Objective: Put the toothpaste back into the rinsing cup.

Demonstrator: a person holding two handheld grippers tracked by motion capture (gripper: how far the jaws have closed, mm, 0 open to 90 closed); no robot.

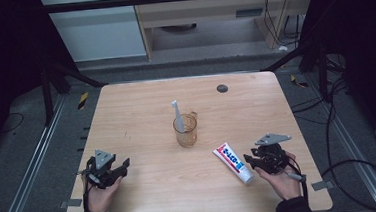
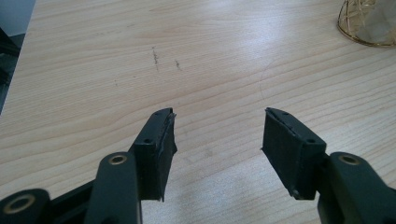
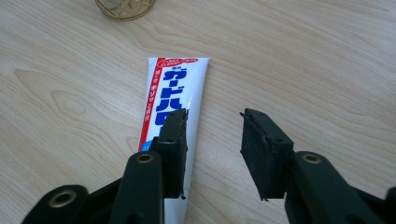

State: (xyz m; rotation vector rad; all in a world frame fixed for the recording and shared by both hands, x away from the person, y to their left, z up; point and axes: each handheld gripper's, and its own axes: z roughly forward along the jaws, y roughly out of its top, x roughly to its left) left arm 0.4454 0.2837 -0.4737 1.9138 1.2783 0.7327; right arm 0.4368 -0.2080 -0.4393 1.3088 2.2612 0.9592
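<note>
We held the right tool (image 3: pixel 212 154) part open above the toothpaste tube (image 3: pixel 170 98), gripping nothing; the left tool (image 2: pixel 217 149) gaped empty over the tabletop (image 2: pixel 210 60).

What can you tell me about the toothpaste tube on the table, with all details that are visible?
The toothpaste tube is white soft plastic with a red stripe along one edge, blue Japanese lettering and a white cap. It lies flat on the wooden table, slanted, its cap end toward the person and its flat crimped end toward the glass cup. The right gripper stands open above its cap half, one jaw over the tube; no pad presses on it.
</note>
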